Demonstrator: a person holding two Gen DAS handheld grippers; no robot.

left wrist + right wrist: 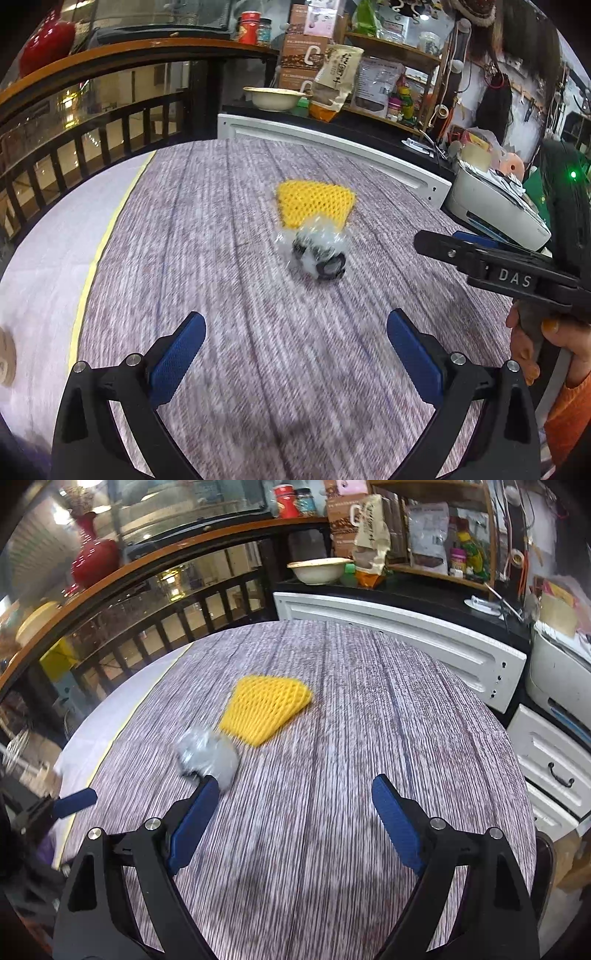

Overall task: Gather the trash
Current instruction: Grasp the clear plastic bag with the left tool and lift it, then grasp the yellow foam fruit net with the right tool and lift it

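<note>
Two bits of trash on table (369,709): yellow foam net (266,709) near centre, crumpled plastic wad (314,251) touching it at 7 o'clock. Left gripper (295,339) and right gripper (291,801) both spread wide, empty. Likely to skid the light wad off the edge if nudged. Readable: "DAS" on right gripper's side.

Ahead of my blue-padded black left gripper (296,328) lies a yellow honeycomb-mesh foam net (316,205), and nearer, a crumpled clear wrapper (314,251) showing black and white. Under my jaws the tabletop (229,295) is grey-mauve wood-grain streaks, edged yellow at my left.
</note>
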